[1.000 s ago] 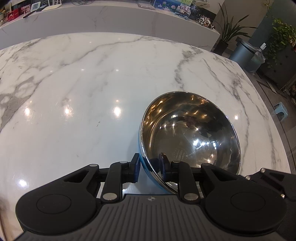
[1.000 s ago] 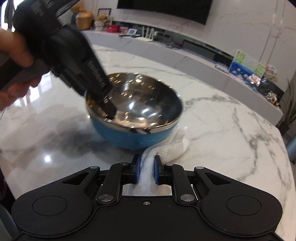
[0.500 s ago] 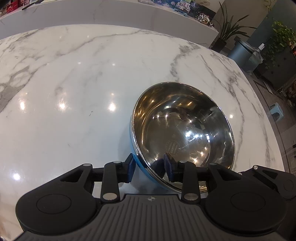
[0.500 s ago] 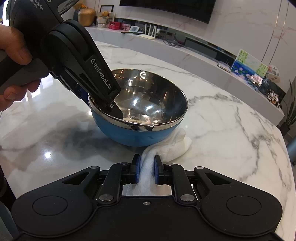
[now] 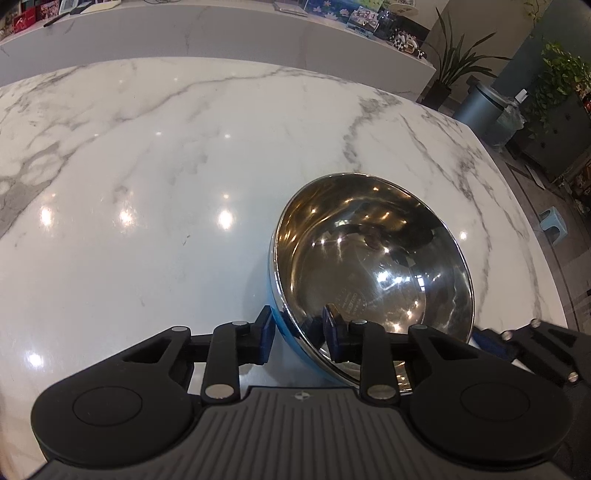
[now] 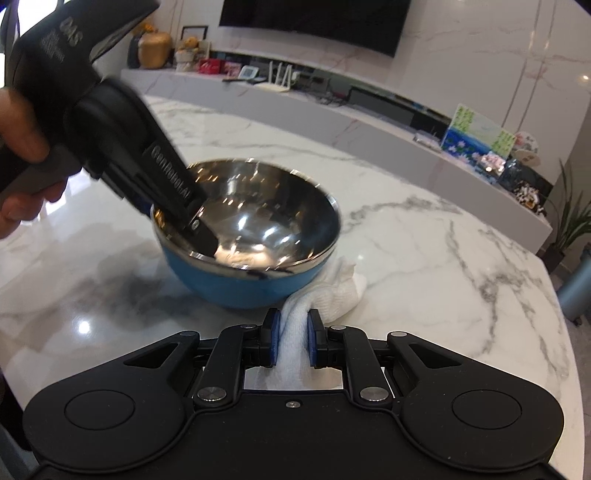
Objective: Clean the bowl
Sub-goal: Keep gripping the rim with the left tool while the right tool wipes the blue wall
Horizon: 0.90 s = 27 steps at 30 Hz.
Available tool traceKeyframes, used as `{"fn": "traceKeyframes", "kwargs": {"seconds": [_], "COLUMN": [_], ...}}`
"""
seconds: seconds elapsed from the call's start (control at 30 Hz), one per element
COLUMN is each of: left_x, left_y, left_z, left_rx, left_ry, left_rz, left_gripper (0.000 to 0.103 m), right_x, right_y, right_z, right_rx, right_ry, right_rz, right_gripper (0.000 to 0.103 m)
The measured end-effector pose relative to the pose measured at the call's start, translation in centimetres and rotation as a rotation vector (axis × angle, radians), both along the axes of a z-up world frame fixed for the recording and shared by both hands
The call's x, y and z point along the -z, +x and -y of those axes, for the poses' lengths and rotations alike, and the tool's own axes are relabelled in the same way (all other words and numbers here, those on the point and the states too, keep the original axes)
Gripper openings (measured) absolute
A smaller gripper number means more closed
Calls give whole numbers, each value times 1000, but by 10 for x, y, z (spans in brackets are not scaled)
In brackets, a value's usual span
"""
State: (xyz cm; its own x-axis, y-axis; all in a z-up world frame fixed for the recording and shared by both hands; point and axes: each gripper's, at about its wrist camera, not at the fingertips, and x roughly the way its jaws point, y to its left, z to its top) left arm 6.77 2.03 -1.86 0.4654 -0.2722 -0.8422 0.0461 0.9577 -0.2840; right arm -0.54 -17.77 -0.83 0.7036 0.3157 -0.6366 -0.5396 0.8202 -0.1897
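Right wrist: shiny steel bowl [image 6: 255, 221], blue outside

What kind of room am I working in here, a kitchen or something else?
Most likely a home living or dining area, not a kitchen proper. The bowl sits on a large marble table; behind it a wall-mounted TV hangs above a long low console with a router and ornaments, and potted plants stand nearby.

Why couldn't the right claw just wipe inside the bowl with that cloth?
It probably could: the bowl is open-topped just ahead of the right claw, and the left claw covers only its near-left rim.
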Motion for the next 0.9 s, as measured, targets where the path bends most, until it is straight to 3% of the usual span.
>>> {"fn": "traceKeyframes", "kwargs": {"seconds": [0.23,0.57,0.7,0.9], "left_x": [-1,-2,1,3], "left_y": [2,2,0,-4], "left_z": [2,3,3,4], "left_rx": [0,-4,-11,-11], "left_ry": [21,18,3,-13], "left_rz": [20,9,-11,-34], "left_gripper": [24,24,35,40], "right_x": [-13,-10,-7,-1], "right_y": [-4,-7,-4,-1], "right_z": [10,8,7,3], "right_rx": [34,22,17,2], "right_ry": [43,30,25,14], "right_rz": [85,65,44,14], "right_gripper": [13,13,13,13]}}
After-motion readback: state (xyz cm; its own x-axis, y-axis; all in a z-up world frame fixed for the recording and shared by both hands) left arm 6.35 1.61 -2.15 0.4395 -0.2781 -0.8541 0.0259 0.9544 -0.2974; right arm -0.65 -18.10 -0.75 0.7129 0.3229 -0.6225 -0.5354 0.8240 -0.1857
